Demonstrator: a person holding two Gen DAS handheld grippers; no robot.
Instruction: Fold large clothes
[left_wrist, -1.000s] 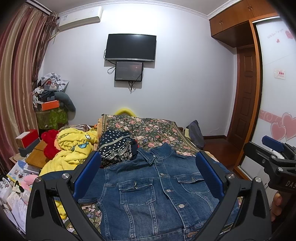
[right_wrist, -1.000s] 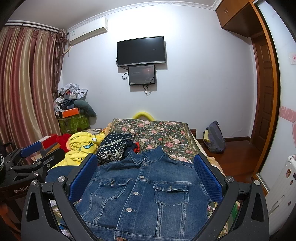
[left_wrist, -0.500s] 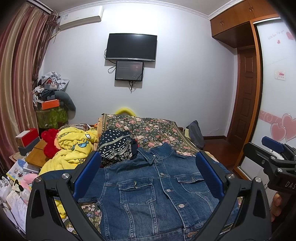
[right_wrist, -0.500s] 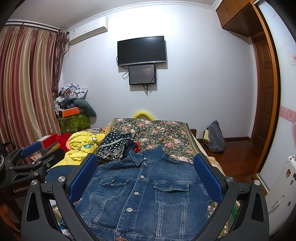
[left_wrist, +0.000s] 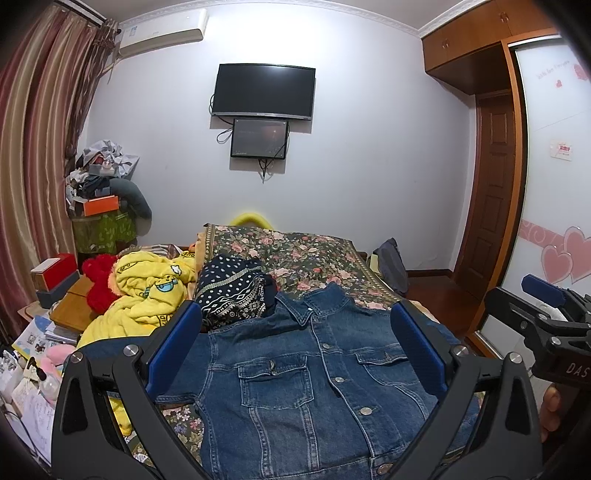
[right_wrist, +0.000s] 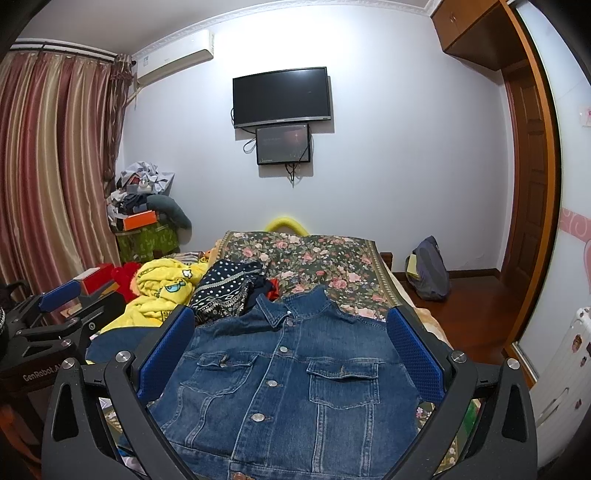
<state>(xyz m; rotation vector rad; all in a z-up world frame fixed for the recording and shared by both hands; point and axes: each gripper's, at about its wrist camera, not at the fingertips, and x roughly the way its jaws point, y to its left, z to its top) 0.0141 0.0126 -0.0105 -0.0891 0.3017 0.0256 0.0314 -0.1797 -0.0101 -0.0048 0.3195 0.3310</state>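
Observation:
A blue denim jacket (left_wrist: 310, 380) lies face up and buttoned on the floral bed cover (left_wrist: 295, 258), collar pointing away from me. It also shows in the right wrist view (right_wrist: 291, 373). My left gripper (left_wrist: 295, 317) is open and empty, held above the jacket's near part. My right gripper (right_wrist: 291, 321) is open and empty, also above the jacket. The right gripper shows at the right edge of the left wrist view (left_wrist: 546, 317), and the left gripper at the left edge of the right wrist view (right_wrist: 55, 317).
A dark dotted garment (left_wrist: 232, 291) and a yellow cartoon blanket (left_wrist: 147, 295) lie left of the jacket's collar. Boxes and clutter (left_wrist: 55, 273) stand at the left by the curtain. A backpack (right_wrist: 428, 269) sits on the wooden floor at the right.

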